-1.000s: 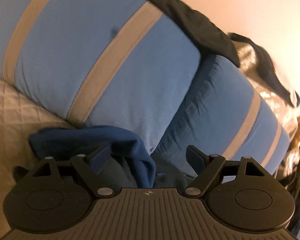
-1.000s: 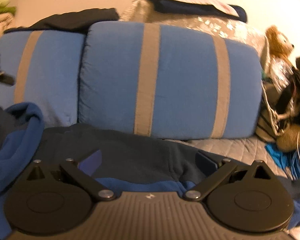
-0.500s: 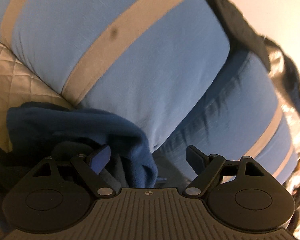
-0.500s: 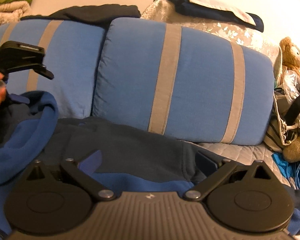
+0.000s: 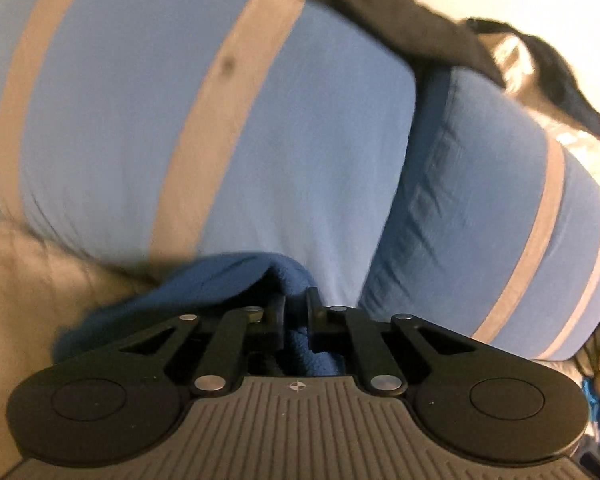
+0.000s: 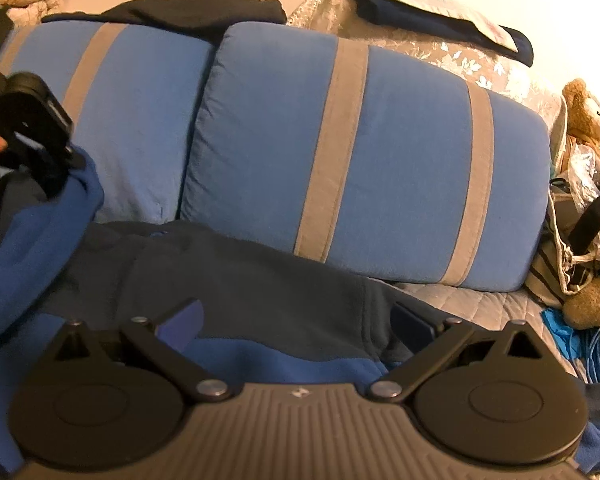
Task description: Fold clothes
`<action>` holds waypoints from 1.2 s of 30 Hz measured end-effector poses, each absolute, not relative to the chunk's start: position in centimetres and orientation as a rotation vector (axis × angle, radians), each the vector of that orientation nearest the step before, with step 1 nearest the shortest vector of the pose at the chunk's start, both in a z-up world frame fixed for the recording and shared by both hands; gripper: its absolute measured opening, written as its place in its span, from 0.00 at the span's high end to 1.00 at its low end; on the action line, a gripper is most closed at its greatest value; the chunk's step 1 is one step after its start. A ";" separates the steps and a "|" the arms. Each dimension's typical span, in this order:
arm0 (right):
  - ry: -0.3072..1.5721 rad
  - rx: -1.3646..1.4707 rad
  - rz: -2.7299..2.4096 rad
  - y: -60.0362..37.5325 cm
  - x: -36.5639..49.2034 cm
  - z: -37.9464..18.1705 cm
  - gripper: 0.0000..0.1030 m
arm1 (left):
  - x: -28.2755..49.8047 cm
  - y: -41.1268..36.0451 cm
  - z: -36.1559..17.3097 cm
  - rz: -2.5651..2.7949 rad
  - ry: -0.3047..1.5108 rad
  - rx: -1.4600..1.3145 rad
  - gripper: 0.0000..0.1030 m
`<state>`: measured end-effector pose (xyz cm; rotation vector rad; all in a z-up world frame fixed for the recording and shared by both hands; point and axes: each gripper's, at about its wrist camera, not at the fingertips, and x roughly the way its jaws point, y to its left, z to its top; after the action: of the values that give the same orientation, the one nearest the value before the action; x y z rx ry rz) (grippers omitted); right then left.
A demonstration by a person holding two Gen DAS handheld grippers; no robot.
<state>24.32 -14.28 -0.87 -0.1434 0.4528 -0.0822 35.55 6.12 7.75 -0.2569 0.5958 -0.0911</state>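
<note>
A blue and dark grey fleece garment [image 6: 236, 280] lies spread on the quilted bed in front of two striped pillows. My left gripper [image 5: 296, 312] is shut on a fold of the garment's blue fleece [image 5: 228, 276], which bunches up between the fingers. In the right wrist view that same left gripper [image 6: 32, 140] shows at the far left, lifting the blue edge, with part of a hand behind it. My right gripper [image 6: 296, 320] stands open low over the garment's dark grey panel, one finger on each side of it, nothing pinched.
Two blue pillows with grey stripes [image 6: 360, 152] stand close behind the garment. Dark clothes [image 6: 188, 8] lie on top of them. A teddy bear [image 6: 584, 116], a bag and blue cords crowd the right side. Quilted bedding [image 5: 28, 280] shows at the left.
My left gripper has closed on the blue fleece fold and raised it. The right gripper has stayed open over the grey panel, shifting slightly.
</note>
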 end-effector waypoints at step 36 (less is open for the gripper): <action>0.501 0.006 -0.106 -16.6 24.5 -0.3 0.00 | 18.4 12.0 8.6 -0.437 0.739 -0.301 0.48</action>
<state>24.45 -16.65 -0.30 0.0064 0.5013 -0.1060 18.37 11.97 8.57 -0.3011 0.7387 -0.4365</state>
